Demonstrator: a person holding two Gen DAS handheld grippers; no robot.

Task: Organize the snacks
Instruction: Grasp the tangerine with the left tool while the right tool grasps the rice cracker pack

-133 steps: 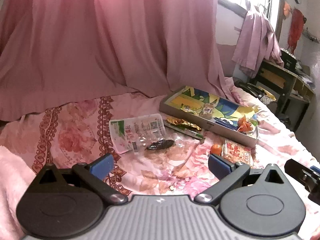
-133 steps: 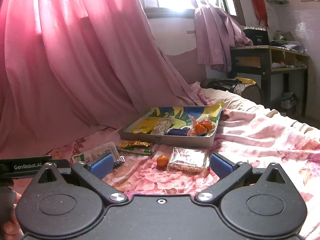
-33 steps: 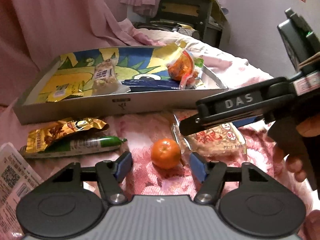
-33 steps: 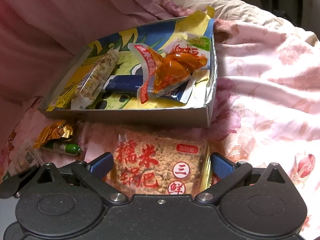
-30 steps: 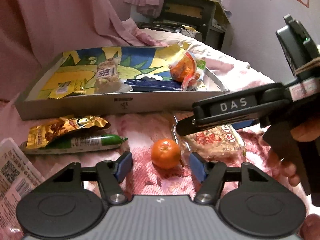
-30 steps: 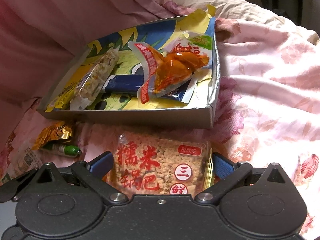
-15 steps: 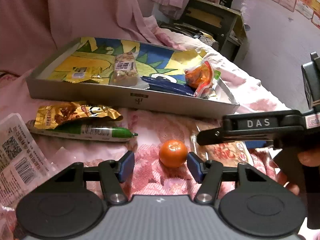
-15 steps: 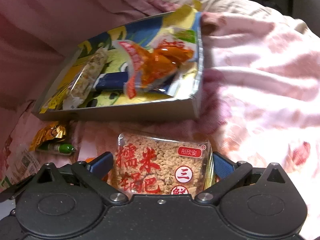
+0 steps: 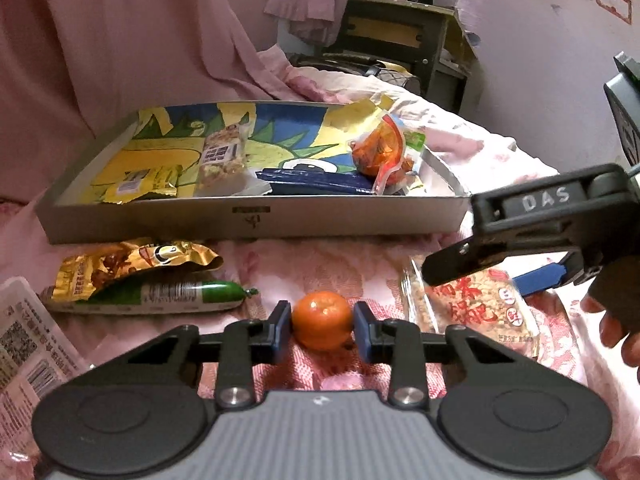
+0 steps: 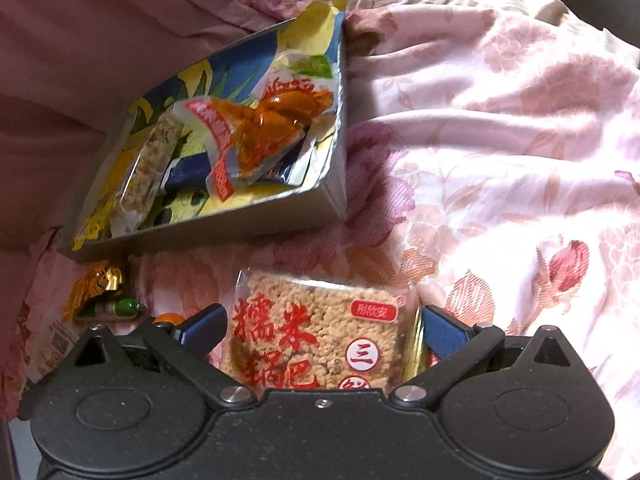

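Note:
A small orange mandarin lies on the flowered pink bedspread. My left gripper has it between its blue pads, and the jaws are closing, with both pads touching its sides. To its right lies a clear pack of rice crackers with red print. My right gripper hangs over that pack, jaws open, a pad on either side and clear of it. Behind both stands the shallow grey box with a yellow and blue lining, which holds several snack packets.
A gold packet and a green sausage stick lie left of the mandarin, with a white labelled pack at the far left. A hand holds the right gripper. Pink curtain stands behind the box, and a dark desk far back.
The left jaws have narrowed from well apart to touching the mandarin on both sides. The right gripper has rolled and shifted a little over the rice cracker pack, still open.

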